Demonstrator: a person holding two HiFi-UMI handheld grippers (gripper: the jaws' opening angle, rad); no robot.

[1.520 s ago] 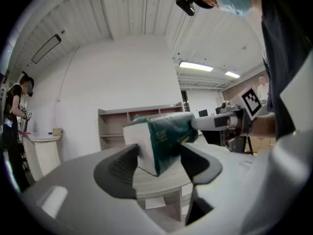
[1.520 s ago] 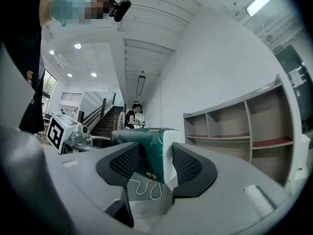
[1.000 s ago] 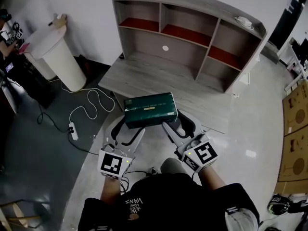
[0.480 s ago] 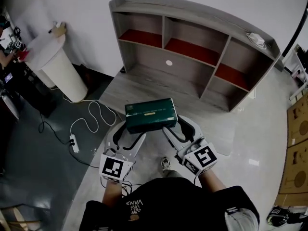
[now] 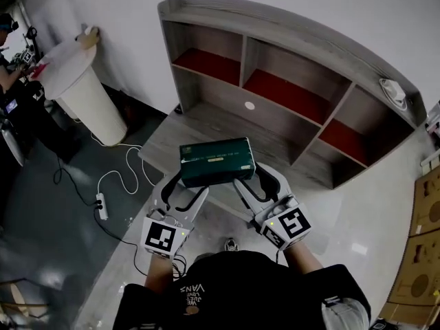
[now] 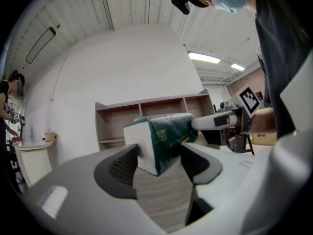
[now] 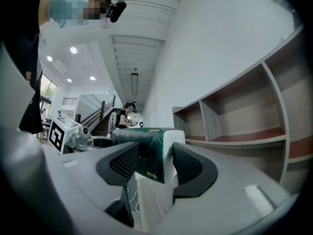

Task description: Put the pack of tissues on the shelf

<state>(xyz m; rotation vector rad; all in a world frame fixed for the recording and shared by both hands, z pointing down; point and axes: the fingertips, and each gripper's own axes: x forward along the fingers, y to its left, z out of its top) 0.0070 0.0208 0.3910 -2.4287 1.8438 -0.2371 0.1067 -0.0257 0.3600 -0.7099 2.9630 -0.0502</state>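
While the left gripper [image 5: 187,187] and the right gripper [image 5: 252,181] each clamp one end, jaws closed tight against it, the green pack of tissues [image 5: 216,161] hangs level in the air over the front edge of the shelf's [image 5: 289,43] lower board, short of the red-floored compartments [image 5: 287,95] behind

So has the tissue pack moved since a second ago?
Yes, the pack of tissues has moved forward, closer to the round hole in the back of the shelf.

A white round table [image 5: 89,105] stands near a white power strip [image 5: 102,205] lying on the grey floor [image 5: 41,205].
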